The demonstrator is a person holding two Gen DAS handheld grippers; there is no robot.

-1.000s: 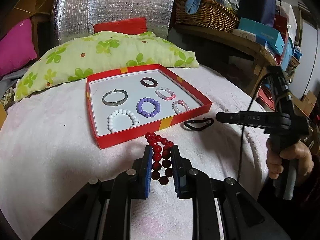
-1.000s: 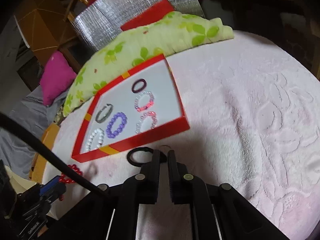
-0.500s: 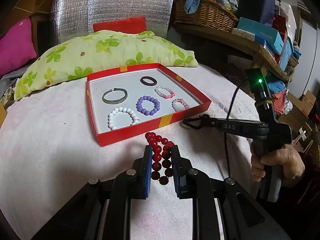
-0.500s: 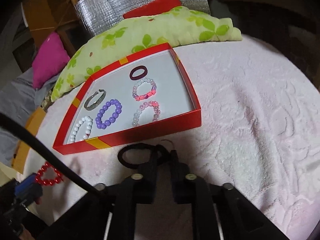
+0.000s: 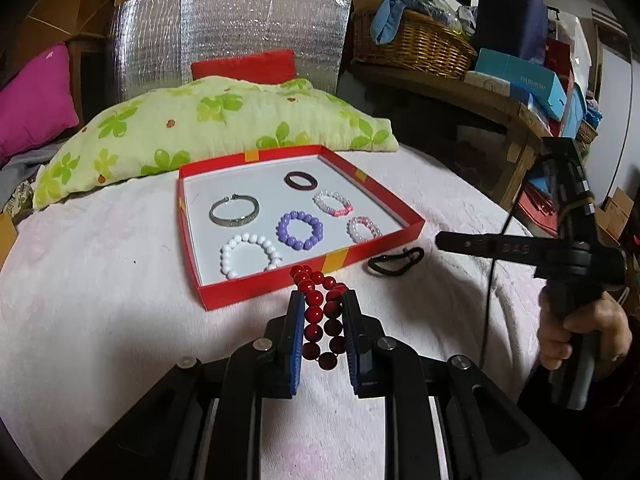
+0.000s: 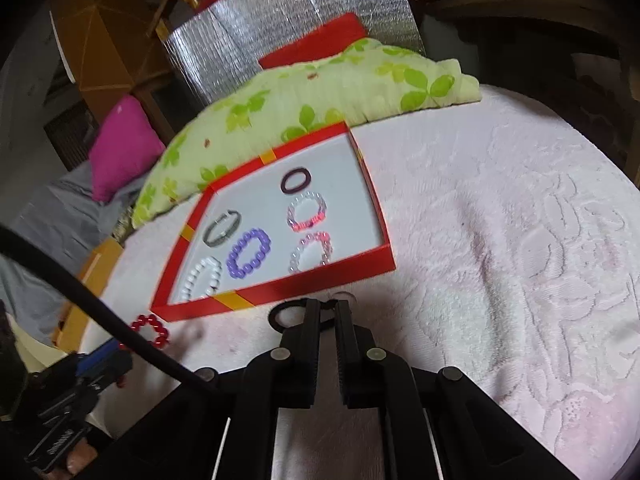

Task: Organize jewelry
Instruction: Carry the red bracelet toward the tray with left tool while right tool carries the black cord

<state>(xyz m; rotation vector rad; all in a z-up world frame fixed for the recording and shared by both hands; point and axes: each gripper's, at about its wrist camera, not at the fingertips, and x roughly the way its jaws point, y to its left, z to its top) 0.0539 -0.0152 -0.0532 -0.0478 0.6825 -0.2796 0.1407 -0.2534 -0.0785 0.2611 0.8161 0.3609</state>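
A red tray-like box [image 5: 332,260] lies on the pink blanket with several bracelets in it, among them a silver bangle [image 5: 234,222] and a purple bead one [image 5: 288,240]. My left gripper [image 5: 323,296] is shut on a red bead bracelet [image 5: 314,312], held just in front of the box's near rim. A black loop [image 5: 374,268] lies on the blanket right of the box's near corner. My right gripper [image 5: 440,239] hangs shut a little to the right of it with nothing visibly gripped. In the right wrist view the loop [image 6: 275,320] shows just past the shut fingertips [image 6: 328,304], partly hidden.
A green floral pillow [image 5: 208,120] lies behind the box, backed by a silver foil sheet [image 5: 228,36] and a magenta cushion [image 5: 32,96]. A wooden shelf at the right carries a wicker basket [image 5: 420,44] and boxes. A hand [image 5: 580,332] holds the right gripper's handle.
The right gripper pushed in onto the black loop, then drew back to the right; the loop stays on the blanket. The left gripper and its red beads have not moved.
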